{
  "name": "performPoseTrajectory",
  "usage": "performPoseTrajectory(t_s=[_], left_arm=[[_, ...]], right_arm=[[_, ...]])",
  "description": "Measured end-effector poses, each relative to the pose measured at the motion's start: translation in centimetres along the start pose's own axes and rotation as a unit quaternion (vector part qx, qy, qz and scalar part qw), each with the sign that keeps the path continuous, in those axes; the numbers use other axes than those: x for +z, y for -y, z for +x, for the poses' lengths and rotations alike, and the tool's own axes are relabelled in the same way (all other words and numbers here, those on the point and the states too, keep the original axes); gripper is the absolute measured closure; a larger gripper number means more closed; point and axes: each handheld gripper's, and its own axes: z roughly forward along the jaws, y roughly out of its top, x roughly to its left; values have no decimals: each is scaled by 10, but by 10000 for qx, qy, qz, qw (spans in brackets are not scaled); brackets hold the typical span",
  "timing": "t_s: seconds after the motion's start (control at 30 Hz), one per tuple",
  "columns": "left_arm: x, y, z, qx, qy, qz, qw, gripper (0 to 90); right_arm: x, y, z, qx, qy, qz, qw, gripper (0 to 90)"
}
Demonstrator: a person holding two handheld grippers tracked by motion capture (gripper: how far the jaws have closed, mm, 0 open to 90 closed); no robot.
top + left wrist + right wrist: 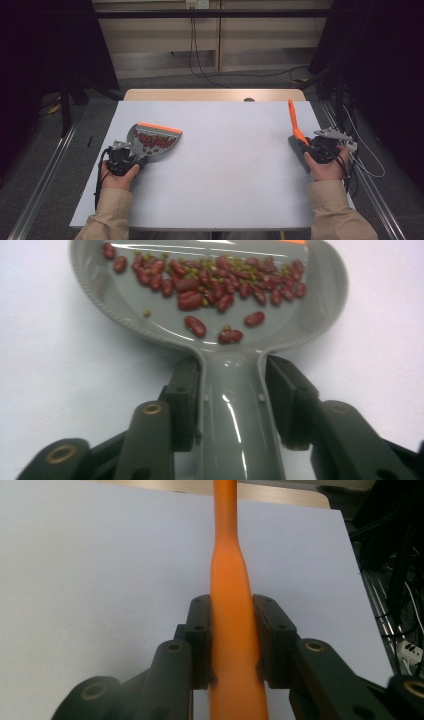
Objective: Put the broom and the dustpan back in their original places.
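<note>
A grey dustpan [134, 136] with an orange front lip lies flat on the white table [225, 170] at the left, holding several red beans [152, 141] and small green ones. In the left gripper view the beans [215, 285] lie spread across the pan [322, 305]. My left gripper [131, 156] [232, 385] has the pan's handle between its jaws, the pads close beside it with a thin gap. At the right, my right gripper [306, 145] [232, 630] is shut on an orange brush handle [227, 580], which rises upward and away [292, 117].
A wooden table edge [215, 94] runs behind the white top. Cables [200, 60] hang on the floor beyond. A metal rail [45, 175] runs along the left, and cables and a rail lie at the right [365, 165].
</note>
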Motion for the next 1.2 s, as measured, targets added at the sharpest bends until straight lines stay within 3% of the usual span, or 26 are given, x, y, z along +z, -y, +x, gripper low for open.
performPoseTrajectory(t_s=[0.1, 0.27, 0.6, 0.87, 0.97, 1.03, 1.1, 1.2], left_arm=[[0, 3, -9, 55, 207, -17, 9998, 544], [1, 4, -15, 101, 358, -66, 9993, 482], [0, 3, -17, 98, 426, -164, 9989, 487], [-4, 6, -24, 241, 797, -221, 9963, 440], [-5, 6, -29, 262, 913, -267, 9951, 399], [-9, 6, -26, 244, 983, -362, 9942, 344], [-12, 6, -24, 296, 926, -480, 9941, 213], [-16, 8, -20, 336, 906, -696, 9929, 136]], right_arm=[[1, 0, 10, -132, 40, 8, 9999, 708], [3, -1, 21, -197, -45, 13, 9998, 697], [4, 1, 22, -58, -125, -16, 9999, 692], [7, 5, 34, -127, -275, 0, 9995, 666], [5, 9, 39, -36, -552, 6, 9985, 639], [5, 11, 43, 218, -1056, -8, 9942, 573], [3, 11, 46, 262, -1134, -143, 9931, 507], [1, 13, 47, 461, -1353, -264, 9894, 449]])
